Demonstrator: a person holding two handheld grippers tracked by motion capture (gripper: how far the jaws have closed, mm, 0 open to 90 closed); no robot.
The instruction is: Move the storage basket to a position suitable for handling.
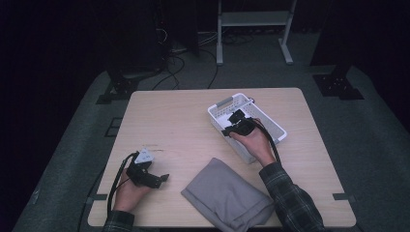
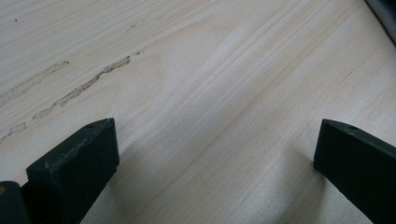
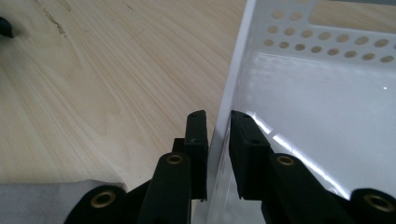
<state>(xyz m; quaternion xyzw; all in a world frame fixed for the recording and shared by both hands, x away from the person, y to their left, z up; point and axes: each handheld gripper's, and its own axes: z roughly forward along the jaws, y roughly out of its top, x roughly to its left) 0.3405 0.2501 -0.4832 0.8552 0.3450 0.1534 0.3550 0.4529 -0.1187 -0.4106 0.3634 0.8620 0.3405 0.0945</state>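
High view, nearest thing: a folded grey cloth [image 1: 227, 195] lies at the near edge of the table [image 1: 183, 121], just in front of the white basket [image 1: 278, 129] and apart from it.
High view, right gripper [image 1: 235, 121]: sits on the basket's near-left wall, hand behind it.
High view, left gripper [image 1: 155, 179]: rests low on the table, well left of the basket, near the cloth's left corner without touching it.
High view, progress: judging by the grip on the wall, the basket is being taken hold of, perhaps to shift it; the basket looks empty and the cloth is not yet in it.
Left gripper view: the left gripper [image 2: 215, 154] has its jaws spread wide over bare table [image 2: 210, 70], holding nothing.
Right gripper view: the right gripper [image 3: 218, 122] has its jaws nearly closed, one either side of the basket [image 3: 327, 107] wall, pinching it or about to.
Right gripper view, basket: white plastic, glossy floor, rows of round holes in the far wall, upright on the table [image 3: 102, 79]; a corner of the cloth [image 3: 46, 203] lies left of the basket.
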